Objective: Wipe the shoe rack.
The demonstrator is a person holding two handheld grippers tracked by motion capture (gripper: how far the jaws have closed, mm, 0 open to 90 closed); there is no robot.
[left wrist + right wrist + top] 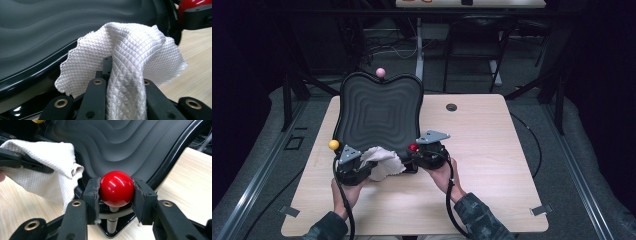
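Wiping job, by the look of it — early or middle, hard to call.

Left gripper (362, 167) pinching a white cloth (382, 163), jaws pressed onto the bunched fabric, seen plainly in the left gripper view where the cloth (125, 60) drapes over both black jaws. Cloth at the near edge of the black tray (379, 110), partly on its rim, partly over the table (492, 150).

Right gripper (116, 188) clamped on the red knob (116, 188) at the tray's near right corner, jaws closed against both sides of the ball — steadying the tray, probably. Tray tilted up, far edge raised, pink knob (380, 72) at the top, yellow knob (333, 145) at the near left.

Done so far: cloth picked up, tray held, cloth brought to the lower rim. Left, as judged from the pictures: most of the rippled tray surface (130, 142) above the cloth. No visible dirt or streaks, so no telling how much is already clean.
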